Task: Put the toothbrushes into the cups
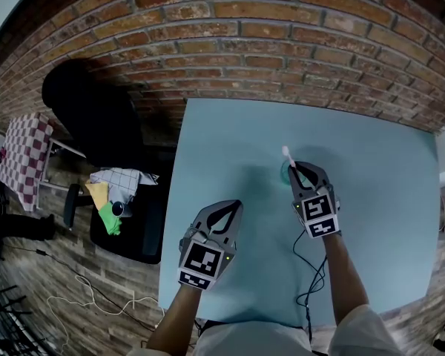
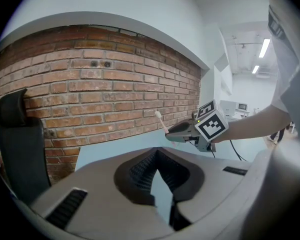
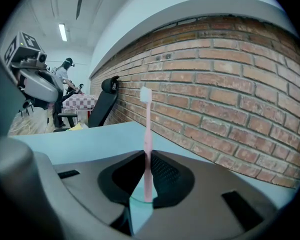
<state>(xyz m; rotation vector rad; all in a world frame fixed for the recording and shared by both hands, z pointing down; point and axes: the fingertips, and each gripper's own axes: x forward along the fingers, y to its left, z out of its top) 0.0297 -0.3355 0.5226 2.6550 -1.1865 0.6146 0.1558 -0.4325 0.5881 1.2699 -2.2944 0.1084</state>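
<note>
A pink toothbrush point(image 1: 287, 154) with a white head stands almost upright between the jaws of my right gripper point(image 1: 298, 170), which is shut on its handle. In the right gripper view the toothbrush point(image 3: 147, 134) has its lower end inside the rim of a teal cup point(image 3: 139, 206). That cup point(image 1: 285, 175) stands on the light blue table point(image 1: 378, 199), mostly hidden under the gripper. My left gripper point(image 1: 232, 208) hovers to the left and nearer to me, shut with nothing in it. The left gripper view shows its jaws point(image 2: 157, 156) closed and the right gripper point(image 2: 190, 131) beyond them.
A brick wall point(image 1: 282, 21) runs behind the table. Left of the table's edge stands a black office chair point(image 1: 96, 117) with cloths point(image 1: 119, 188) on its seat. A checkered cloth point(image 1: 22, 158) lies further left. A black cable point(image 1: 311, 273) trails from the right gripper.
</note>
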